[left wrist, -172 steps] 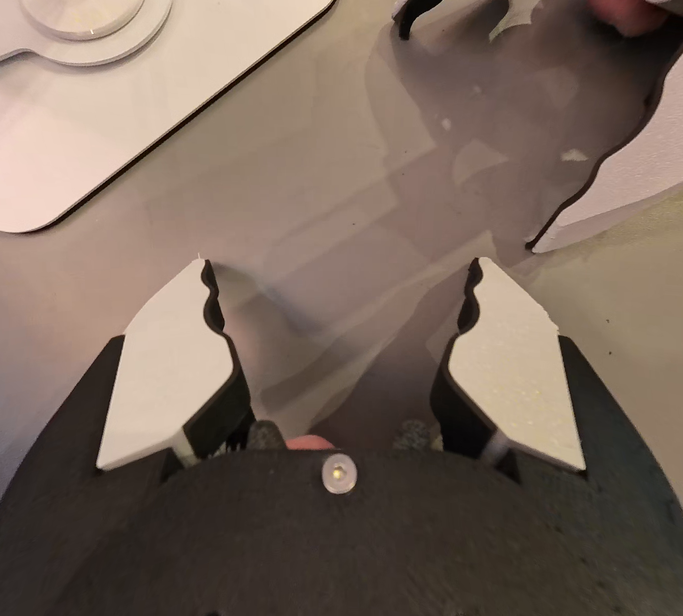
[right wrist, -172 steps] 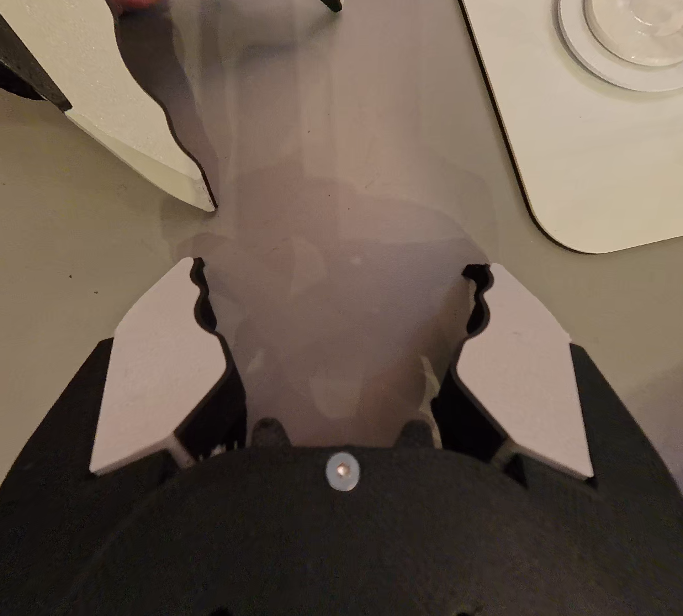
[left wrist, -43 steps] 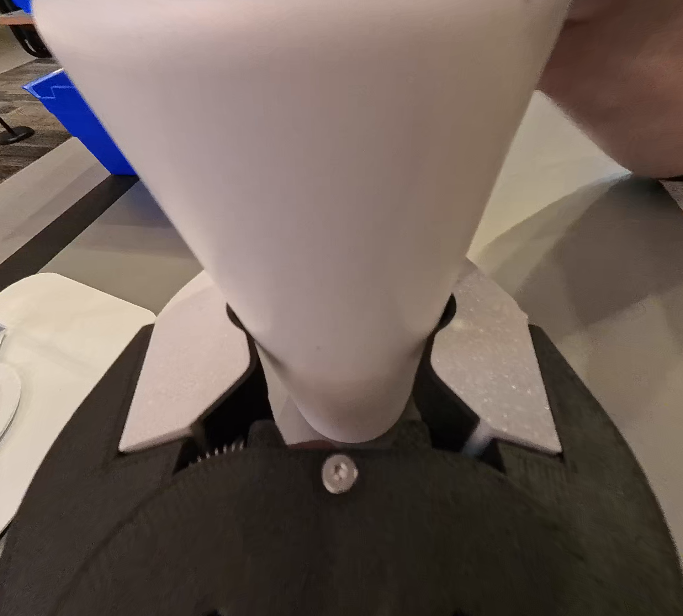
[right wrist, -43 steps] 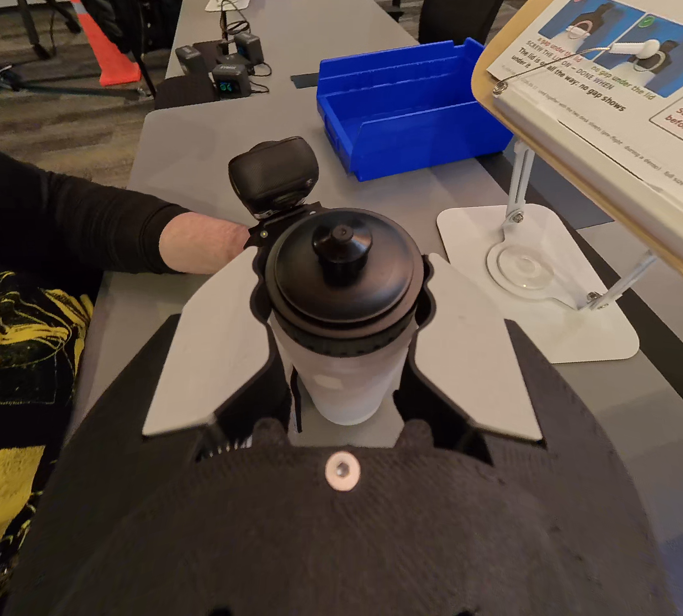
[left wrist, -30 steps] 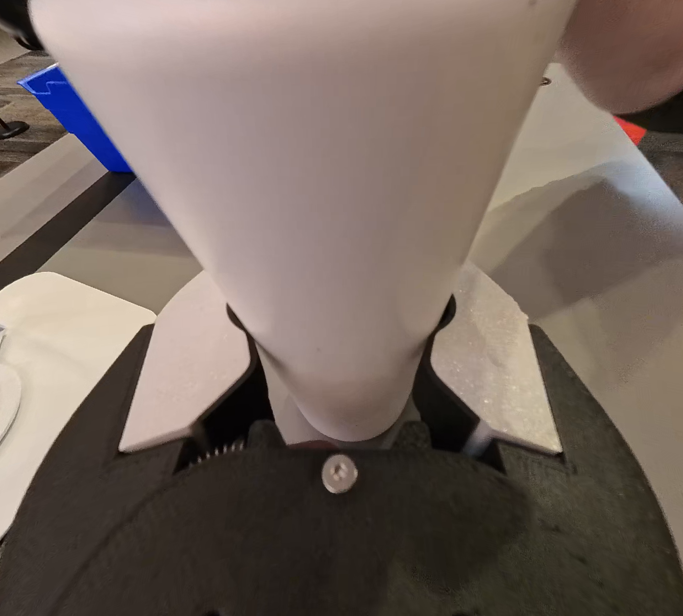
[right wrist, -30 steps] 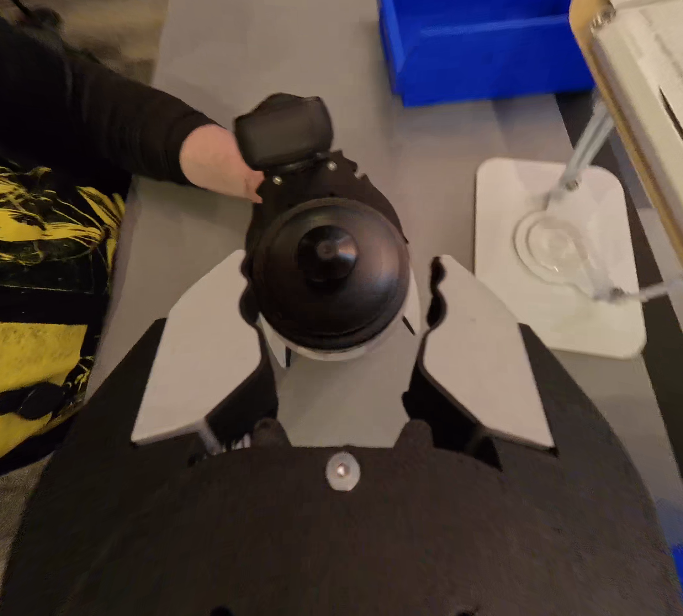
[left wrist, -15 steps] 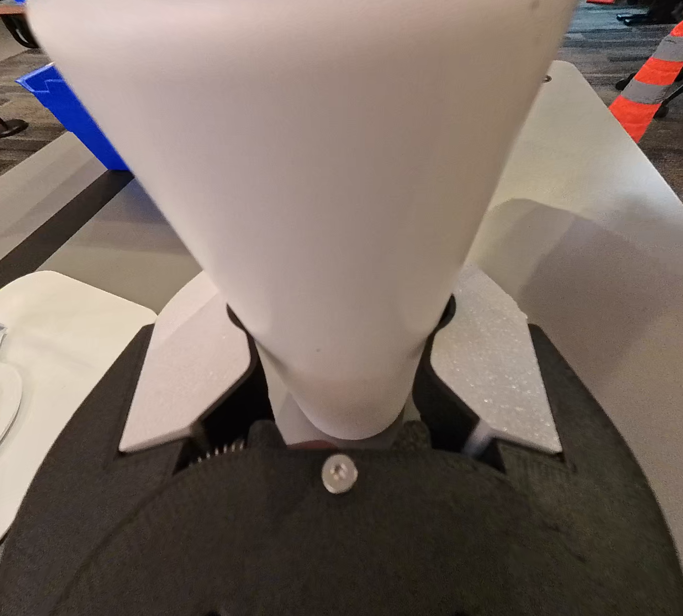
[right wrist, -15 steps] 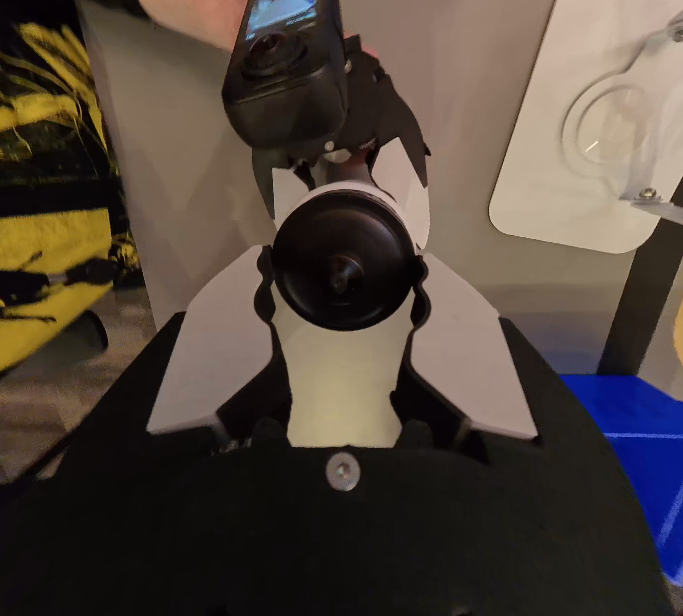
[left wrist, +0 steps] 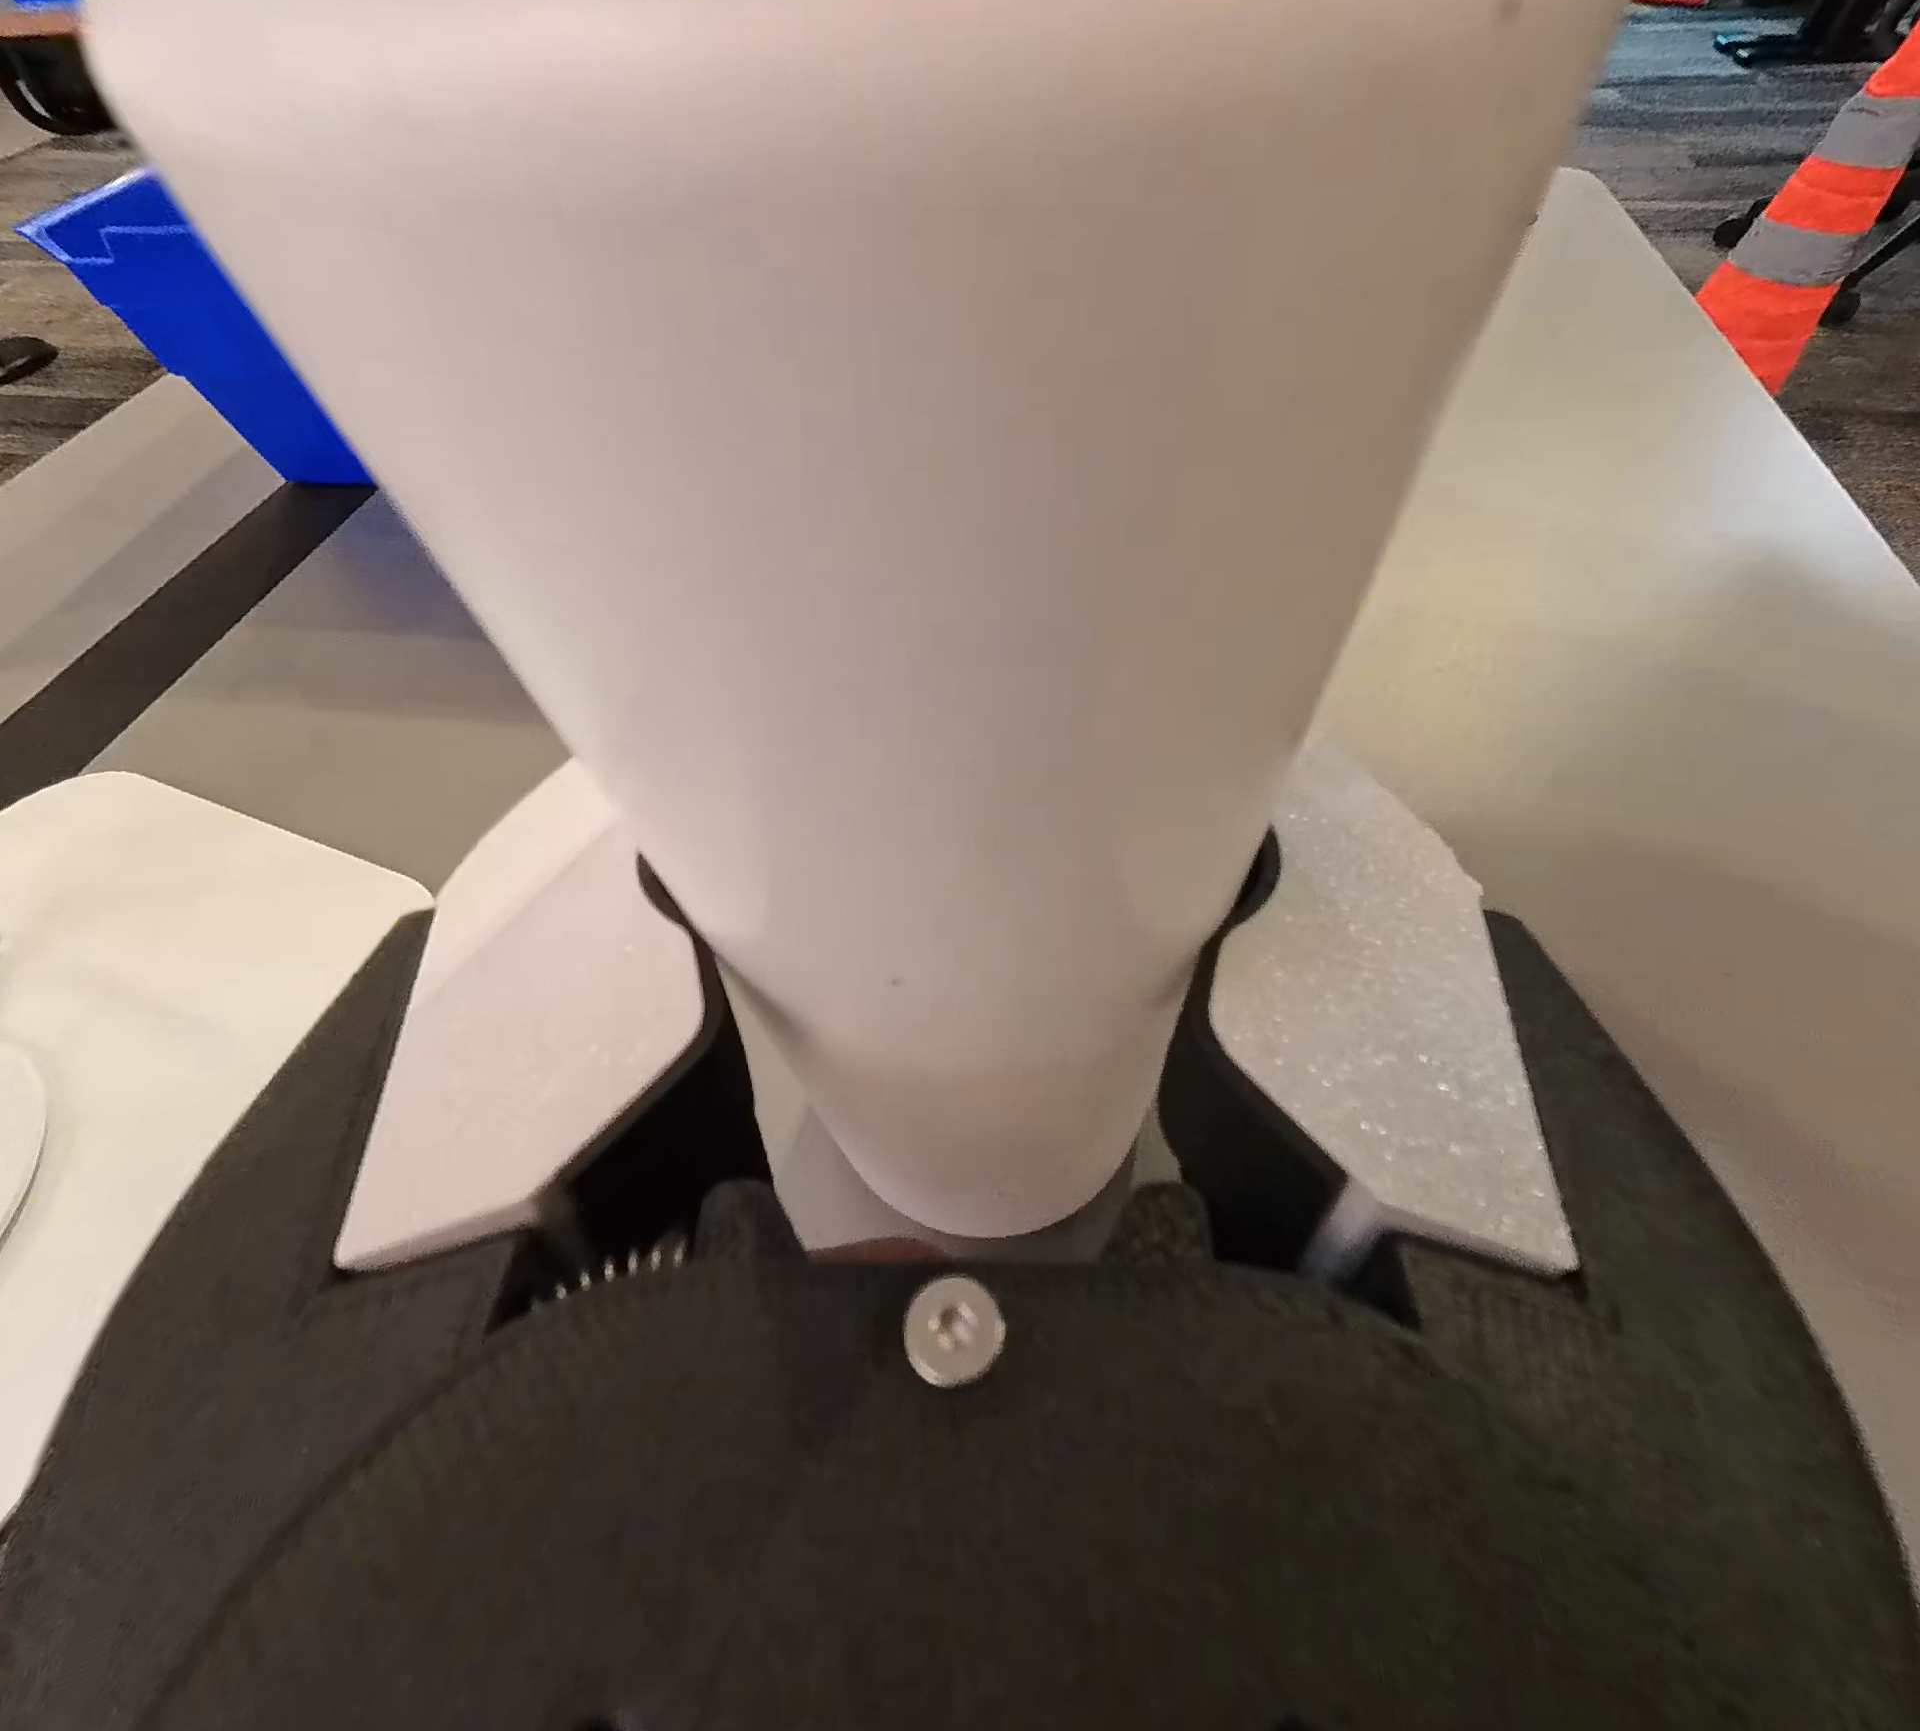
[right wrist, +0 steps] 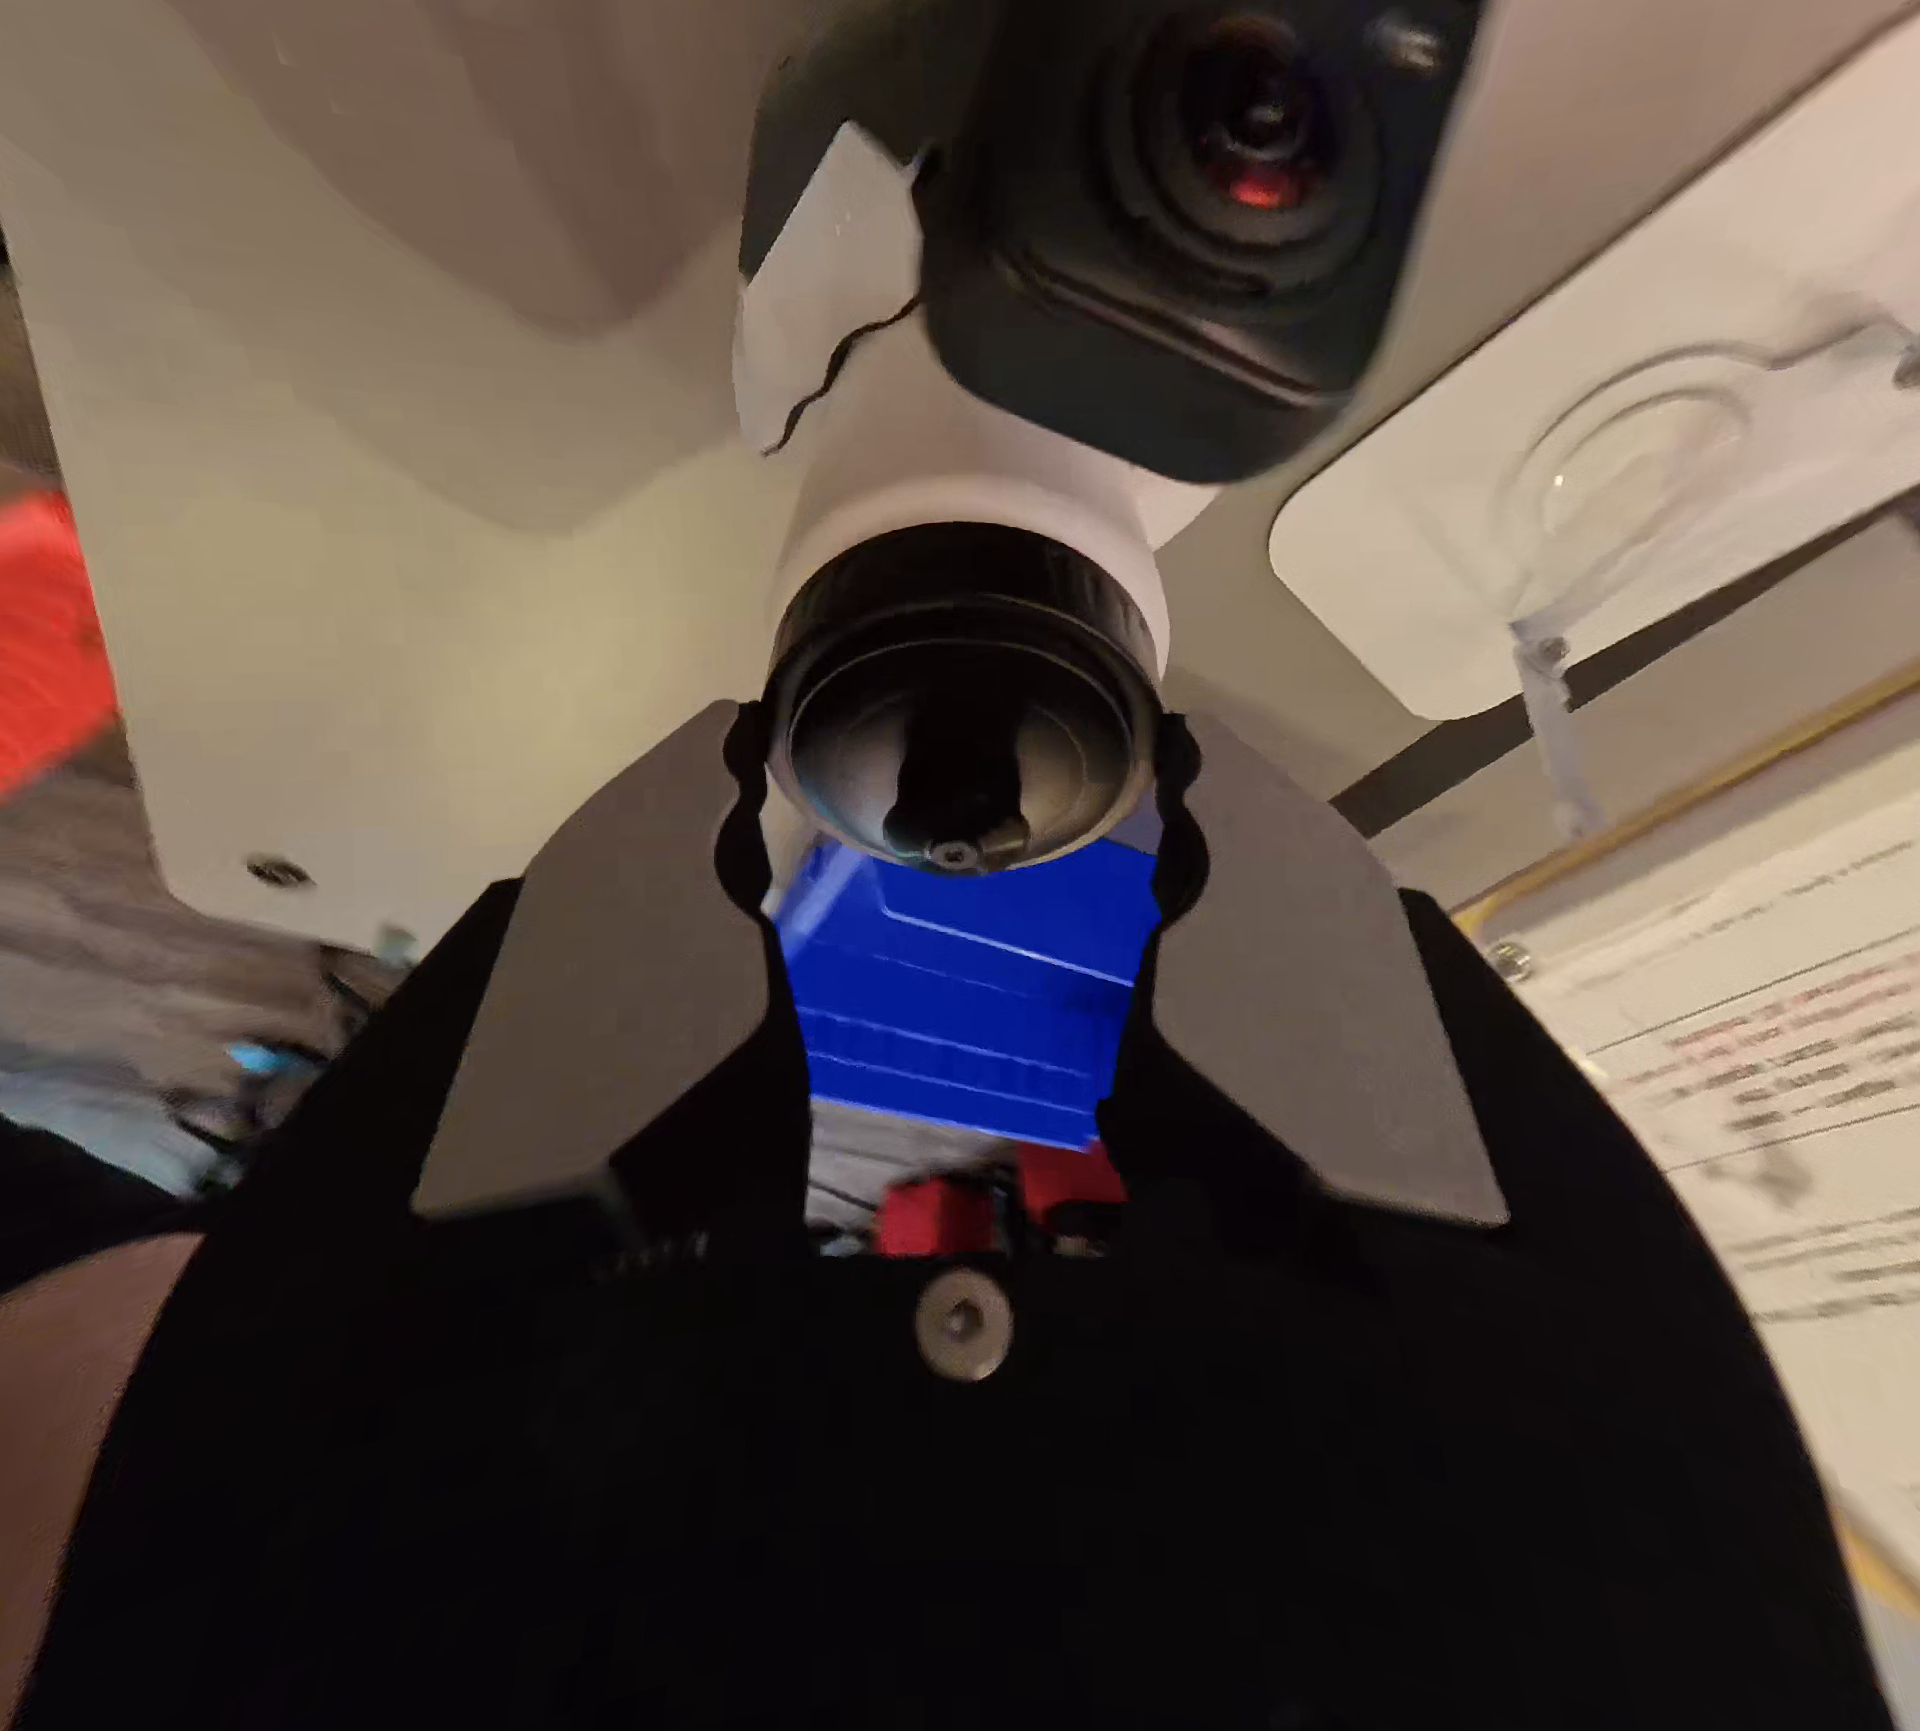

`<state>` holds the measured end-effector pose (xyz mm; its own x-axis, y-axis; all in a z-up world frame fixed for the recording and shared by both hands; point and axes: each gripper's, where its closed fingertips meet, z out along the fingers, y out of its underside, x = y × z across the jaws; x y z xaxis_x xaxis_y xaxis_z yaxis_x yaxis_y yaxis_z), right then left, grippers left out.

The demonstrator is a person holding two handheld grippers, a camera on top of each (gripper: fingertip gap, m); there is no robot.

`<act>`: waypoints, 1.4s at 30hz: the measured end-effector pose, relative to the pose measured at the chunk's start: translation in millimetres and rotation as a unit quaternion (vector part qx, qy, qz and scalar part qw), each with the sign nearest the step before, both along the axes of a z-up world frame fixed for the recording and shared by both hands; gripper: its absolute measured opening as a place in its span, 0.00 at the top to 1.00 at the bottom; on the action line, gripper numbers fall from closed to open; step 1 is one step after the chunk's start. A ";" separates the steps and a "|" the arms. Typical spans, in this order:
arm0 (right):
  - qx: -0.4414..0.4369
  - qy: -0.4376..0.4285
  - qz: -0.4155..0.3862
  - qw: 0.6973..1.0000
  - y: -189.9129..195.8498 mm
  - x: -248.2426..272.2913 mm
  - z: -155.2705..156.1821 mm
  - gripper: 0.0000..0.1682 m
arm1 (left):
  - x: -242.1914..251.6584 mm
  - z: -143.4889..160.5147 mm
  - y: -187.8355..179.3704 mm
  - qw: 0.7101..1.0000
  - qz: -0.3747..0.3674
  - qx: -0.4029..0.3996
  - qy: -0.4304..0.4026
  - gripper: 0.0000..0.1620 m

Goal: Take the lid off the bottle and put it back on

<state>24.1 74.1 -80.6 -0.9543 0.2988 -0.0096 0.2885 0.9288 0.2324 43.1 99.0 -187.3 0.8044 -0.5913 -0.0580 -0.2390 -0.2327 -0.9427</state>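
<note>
Filling most of the left wrist view, the white bottle (left wrist: 862, 393) sits clamped between the left tongs (left wrist: 951, 881), whose white fingers (left wrist: 540, 1037) press its sides low down. The right tongs (right wrist: 961, 746) are closed on the black lid (right wrist: 961, 725), fingertips against its rim on both sides; the lid sits on the bottle's neck (whether it is screwed fully down cannot be told). Beyond it, the left tongs' black camera (right wrist: 1216, 154) faces the right wrist view. A pale bench (left wrist: 1610, 642) lies underneath, with a blue bin (left wrist: 197, 310), a white stand base (right wrist: 1662, 476) and an orange cone (left wrist: 1829, 206) around.
</note>
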 end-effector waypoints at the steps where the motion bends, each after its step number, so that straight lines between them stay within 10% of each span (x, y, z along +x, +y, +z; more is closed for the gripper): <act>1: -0.016 0.011 -0.047 0.999 -1.7 -1.2 2.4 0.55 | -0.2 0.2 -0.2 1.000 -0.001 0.002 -0.002 0.38; 10: -0.107 0.069 -0.274 0.953 -3.7 2.7 2.5 0.59 | -0.2 0.0 -0.1 1.000 0.001 0.002 -0.002 0.38; 23: 0.069 0.004 0.062 0.996 4.7 -0.4 6.3 0.57 | -0.1 0.1 -0.2 1.000 0.000 0.003 -0.002 0.38; 32: -0.099 0.041 -0.247 0.963 -9.2 2.5 16.4 0.61 | 0.2 0.1 -0.4 1.000 0.000 0.002 -0.001 0.38; 42: -0.070 0.074 -0.277 0.955 -4.4 -0.5 9.2 0.58 | -0.3 0.0 -0.5 1.000 0.003 0.002 -0.001 0.38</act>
